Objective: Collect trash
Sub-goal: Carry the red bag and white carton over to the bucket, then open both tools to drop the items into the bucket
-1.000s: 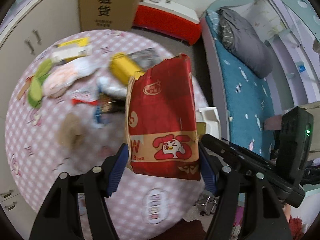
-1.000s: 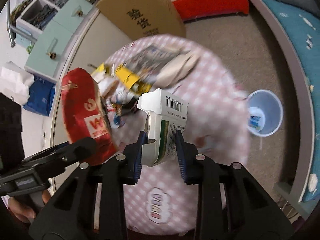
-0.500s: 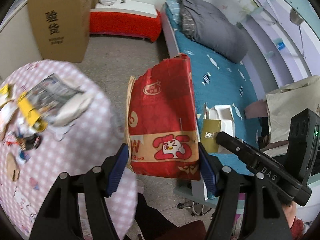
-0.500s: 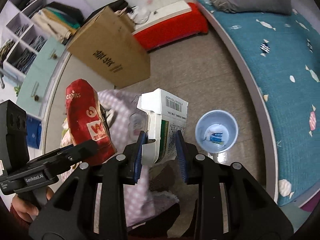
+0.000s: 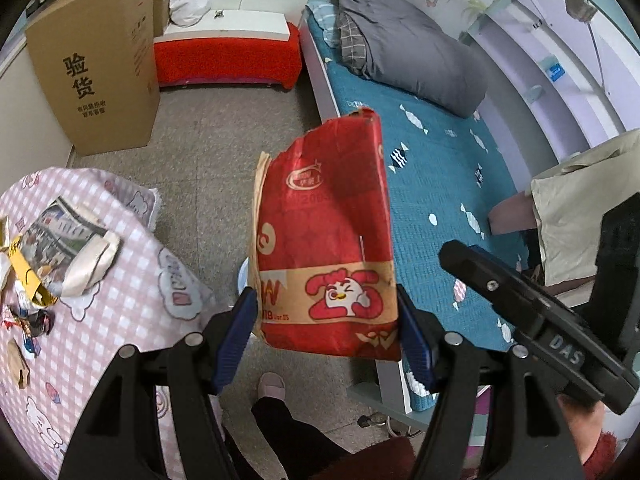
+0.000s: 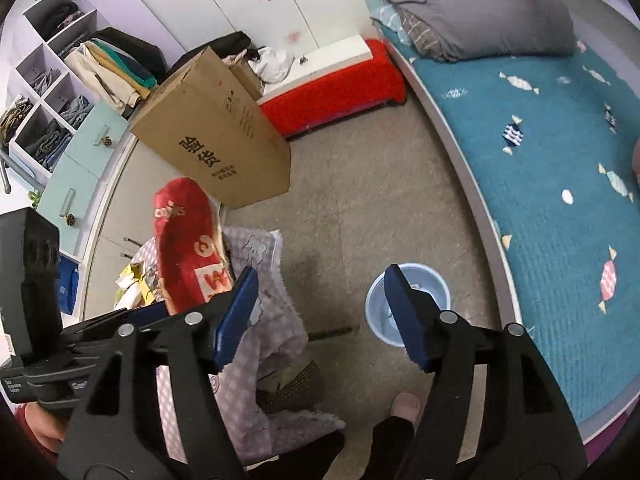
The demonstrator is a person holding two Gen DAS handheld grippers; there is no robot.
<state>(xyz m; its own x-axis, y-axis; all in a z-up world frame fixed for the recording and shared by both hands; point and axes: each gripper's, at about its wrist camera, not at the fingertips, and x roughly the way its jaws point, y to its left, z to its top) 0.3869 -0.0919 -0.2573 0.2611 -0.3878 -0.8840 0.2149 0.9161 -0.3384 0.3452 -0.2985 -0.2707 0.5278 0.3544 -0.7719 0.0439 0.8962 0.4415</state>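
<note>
Holding the red carton (image 5: 326,240) low across its sides, my left gripper (image 5: 326,320) feels it light, crushable. My right gripper (image 6: 320,312) has just opened, empty, above the bin (image 6: 434,284).

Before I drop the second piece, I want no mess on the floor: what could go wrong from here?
The red carton in the left gripper looks big against the small blue bin, so it may catch the rim or tip it. It hangs beside the table's edge, not over the bin: released here, it would hit the floor.
</note>
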